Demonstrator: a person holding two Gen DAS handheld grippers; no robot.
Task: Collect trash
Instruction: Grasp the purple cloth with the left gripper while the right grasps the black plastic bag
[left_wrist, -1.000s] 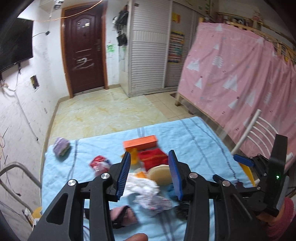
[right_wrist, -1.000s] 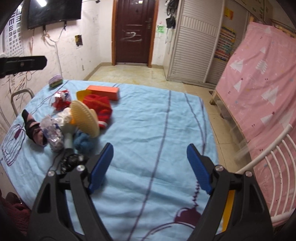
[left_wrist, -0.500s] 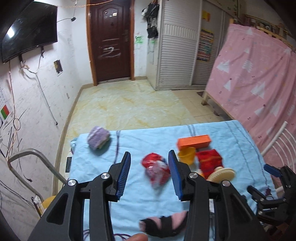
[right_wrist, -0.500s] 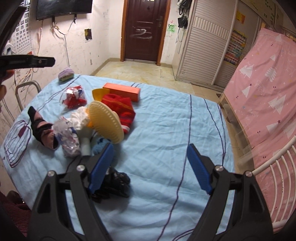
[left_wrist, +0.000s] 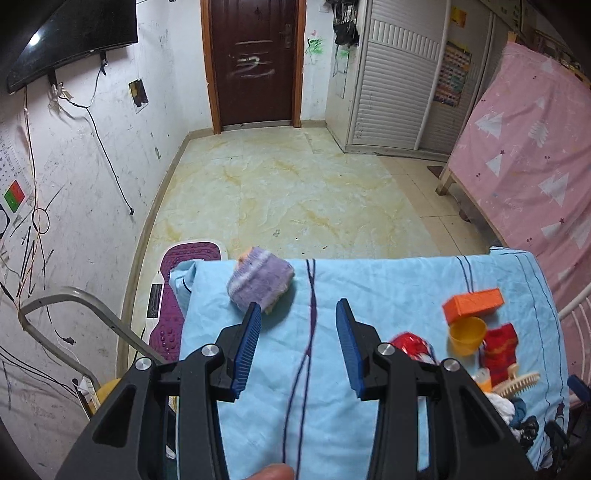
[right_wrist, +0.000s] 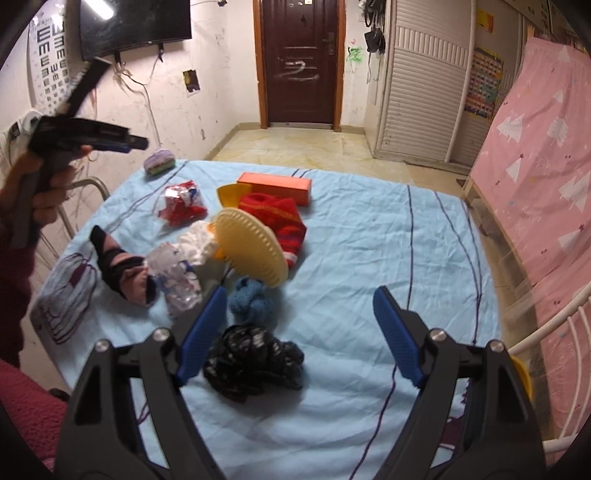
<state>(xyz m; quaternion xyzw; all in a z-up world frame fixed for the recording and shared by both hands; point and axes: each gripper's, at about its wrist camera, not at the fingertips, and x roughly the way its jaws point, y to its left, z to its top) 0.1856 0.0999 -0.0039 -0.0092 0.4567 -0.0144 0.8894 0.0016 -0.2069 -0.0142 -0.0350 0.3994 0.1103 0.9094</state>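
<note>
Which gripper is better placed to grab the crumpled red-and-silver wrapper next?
Left, probably. The left gripper is open above that side of the bed, with the wrapper just beside its jaws. The right gripper hangs over the black cloth, farther from it.

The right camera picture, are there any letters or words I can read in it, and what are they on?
"E", turned different ways in rows: white eye chart on the left wall.
White scribble like a "Z": dark brown wooden door.
Colourful grid poster on the white slatted cupboard: too small to read.
Crumpled red and silver wrapper on the light blue sheet: print too blurred to read.
</note>
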